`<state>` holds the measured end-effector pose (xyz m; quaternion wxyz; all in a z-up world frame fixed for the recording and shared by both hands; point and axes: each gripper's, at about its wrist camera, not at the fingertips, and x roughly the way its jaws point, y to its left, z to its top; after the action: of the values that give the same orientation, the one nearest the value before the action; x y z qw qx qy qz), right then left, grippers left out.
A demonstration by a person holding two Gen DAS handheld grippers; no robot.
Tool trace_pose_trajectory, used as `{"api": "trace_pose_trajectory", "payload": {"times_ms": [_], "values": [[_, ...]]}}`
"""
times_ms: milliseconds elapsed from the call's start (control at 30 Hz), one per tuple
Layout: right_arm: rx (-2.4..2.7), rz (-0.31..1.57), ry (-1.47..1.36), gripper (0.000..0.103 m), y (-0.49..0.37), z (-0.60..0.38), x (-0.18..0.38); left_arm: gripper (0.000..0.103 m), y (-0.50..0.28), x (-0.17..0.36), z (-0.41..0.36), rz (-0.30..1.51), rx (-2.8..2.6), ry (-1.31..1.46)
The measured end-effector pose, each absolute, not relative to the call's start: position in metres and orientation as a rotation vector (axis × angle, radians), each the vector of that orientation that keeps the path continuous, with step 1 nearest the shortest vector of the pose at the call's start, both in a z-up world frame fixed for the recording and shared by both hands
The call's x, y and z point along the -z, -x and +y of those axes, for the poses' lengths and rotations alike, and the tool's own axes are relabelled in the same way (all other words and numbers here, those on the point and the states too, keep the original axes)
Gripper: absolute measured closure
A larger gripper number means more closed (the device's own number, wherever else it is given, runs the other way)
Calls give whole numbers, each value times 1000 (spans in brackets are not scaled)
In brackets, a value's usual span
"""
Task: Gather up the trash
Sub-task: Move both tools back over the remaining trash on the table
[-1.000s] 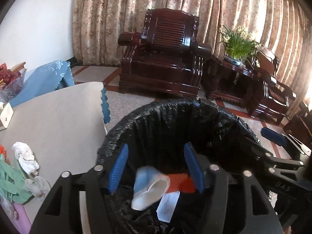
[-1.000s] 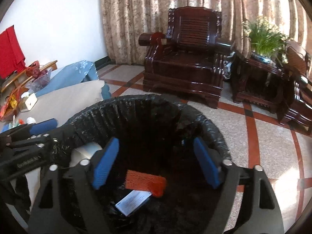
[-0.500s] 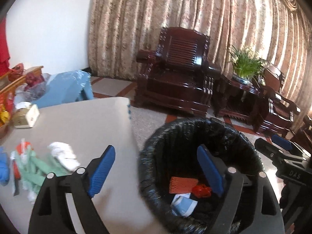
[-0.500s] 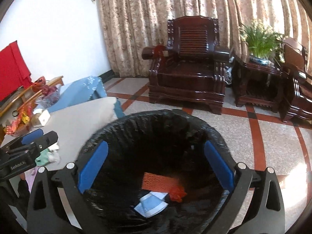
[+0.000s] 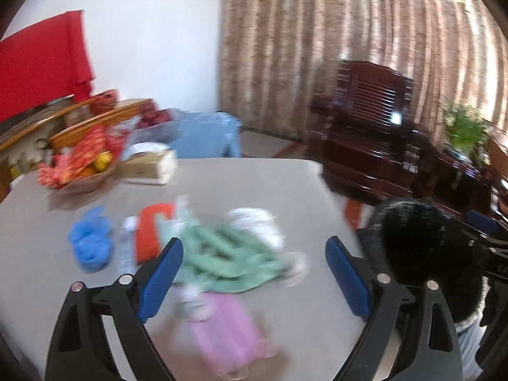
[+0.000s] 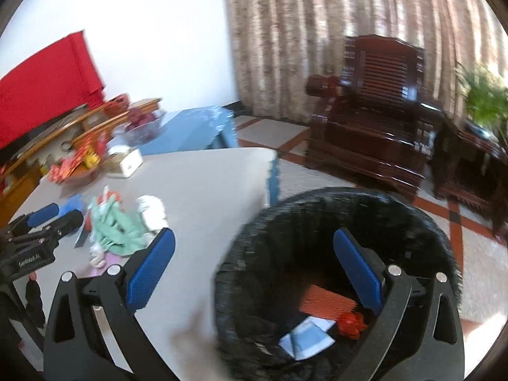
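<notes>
Both your left gripper and right gripper gape, jaws just widened, empty; the tangled pile at 12 o'clock on the bench may snag several pieces together.

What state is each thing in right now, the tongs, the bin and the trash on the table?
Left tongs: open, empty, just been opening.
Right tongs: open, empty, just been opening.
Bin: lined, holding some trash.
Green wrapper: lying on table, uncollected.
Blue wad: on table, uncollected.

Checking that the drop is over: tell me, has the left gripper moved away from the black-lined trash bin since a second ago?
Yes. The left gripper, jaws open and empty, has swung left from over the black-lined trash bin to the grey table.
</notes>
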<state>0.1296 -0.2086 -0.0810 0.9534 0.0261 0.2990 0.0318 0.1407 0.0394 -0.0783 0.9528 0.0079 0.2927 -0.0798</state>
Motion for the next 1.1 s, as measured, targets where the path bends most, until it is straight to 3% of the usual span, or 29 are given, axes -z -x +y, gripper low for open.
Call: {"api": "trace_pose_trajectory", "payload": {"times_ms": [400,1100], "values": [[-227,595,48,6,-160,-116,92,14,-134,98,137,604,-48,27],[-248,718,91,10,-280,-55,150,14,-183,138,205,662,-190,59]]}}
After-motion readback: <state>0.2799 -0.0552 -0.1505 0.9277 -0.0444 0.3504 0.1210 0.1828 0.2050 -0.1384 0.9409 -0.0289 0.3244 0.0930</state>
